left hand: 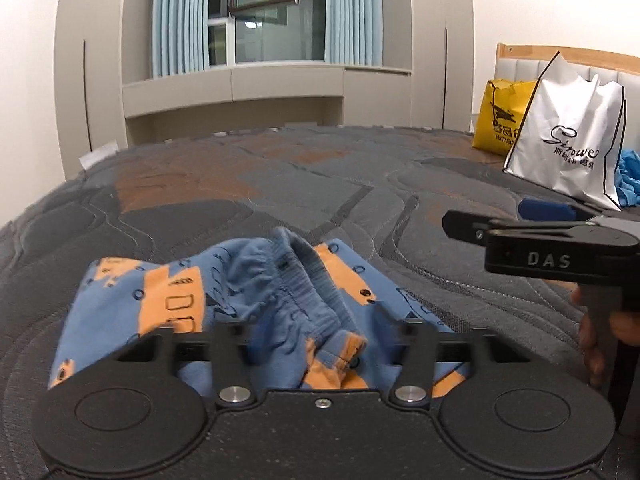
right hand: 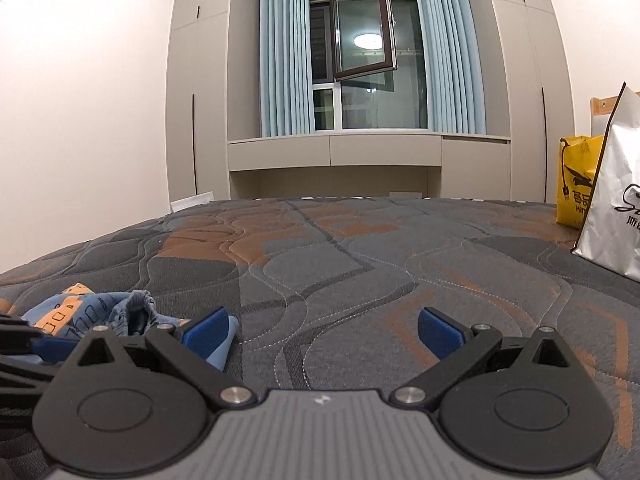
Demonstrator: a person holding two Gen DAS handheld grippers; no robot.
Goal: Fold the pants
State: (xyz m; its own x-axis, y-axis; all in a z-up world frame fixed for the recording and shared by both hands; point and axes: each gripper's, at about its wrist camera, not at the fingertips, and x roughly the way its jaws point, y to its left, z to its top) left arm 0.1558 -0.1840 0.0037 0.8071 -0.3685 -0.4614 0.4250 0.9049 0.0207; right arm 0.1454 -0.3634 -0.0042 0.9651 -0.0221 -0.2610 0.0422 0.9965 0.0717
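Lying bunched at lower centre of the left wrist view on the quilted mattress [left hand: 320, 184]: blue-and-orange children's pants [left hand: 256, 292], elastic waistband puckered upward toward the window. Long axis hard to judge, seemingly running left to right. Left gripper [left hand: 320, 344] hovering over the cloth, fingertips hidden, closure impossible to tell. Right gripper [right hand: 324, 332] spread wide, holding nothing, at lower centre. Needing flattening first, pinching single edges only.

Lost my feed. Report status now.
Left gripper over the pants, grip unclear. Right gripper open, empty, beside them. Pants bunched, unfolded on bed. Bags far corner, clear.
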